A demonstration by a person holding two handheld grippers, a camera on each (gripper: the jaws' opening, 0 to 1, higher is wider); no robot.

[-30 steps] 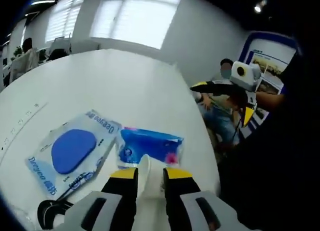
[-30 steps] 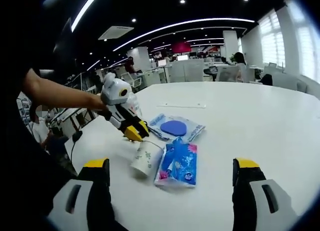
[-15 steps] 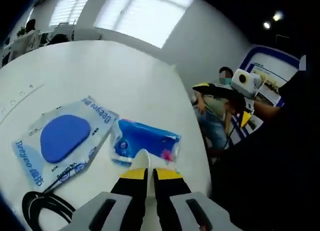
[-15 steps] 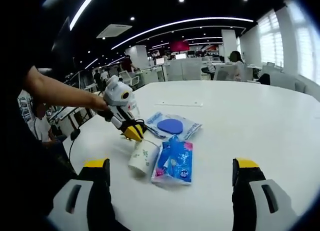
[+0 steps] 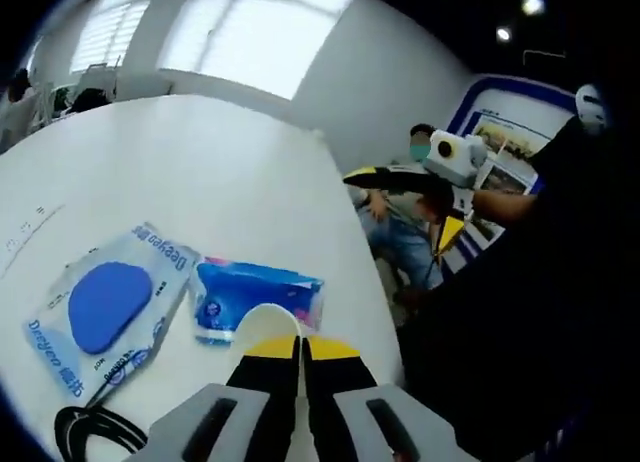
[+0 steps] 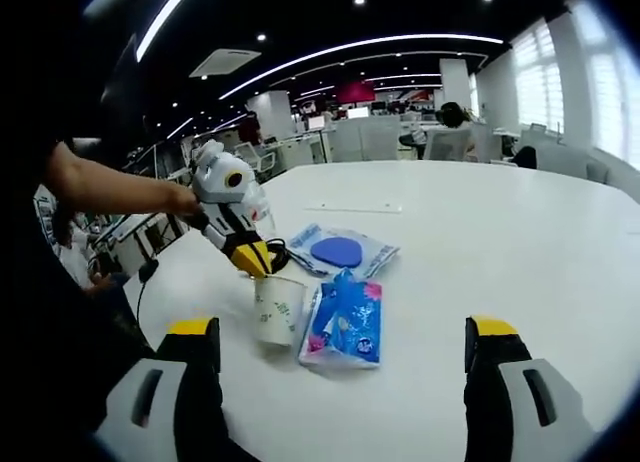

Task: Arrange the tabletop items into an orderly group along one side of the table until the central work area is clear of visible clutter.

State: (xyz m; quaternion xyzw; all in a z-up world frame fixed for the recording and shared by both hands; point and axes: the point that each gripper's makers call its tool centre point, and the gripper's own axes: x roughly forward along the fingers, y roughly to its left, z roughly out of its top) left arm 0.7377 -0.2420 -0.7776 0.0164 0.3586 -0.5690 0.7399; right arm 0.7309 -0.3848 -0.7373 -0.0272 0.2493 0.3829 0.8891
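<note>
A white paper cup (image 6: 276,307) with green print hangs nearly upright over the white table (image 6: 520,242), its rim pinched by my left gripper (image 6: 254,261), which is shut on it. In the left gripper view the cup's rim (image 5: 266,320) curves above my closed yellow-tipped left gripper (image 5: 301,347). A blue tissue pack (image 6: 345,320) lies just right of the cup, seen too as the blue tissue pack (image 5: 257,299). A clear pouch with a blue pad (image 6: 338,250) lies behind it, and shows as the pouch (image 5: 103,309). My right gripper (image 6: 340,337) is open, nothing between its jaws.
A black cable (image 5: 92,430) coils near the table's edge beside the pouch. A seated person (image 5: 405,217) is past the table's far edge. Desks and chairs (image 6: 400,137) stand in the office behind. Bare tabletop (image 5: 200,172) stretches beyond the items.
My left gripper has lifted the cup from lying tilted on the table to nearly upright. The tissue pack and pouch stay put; both views shifted slightly.
</note>
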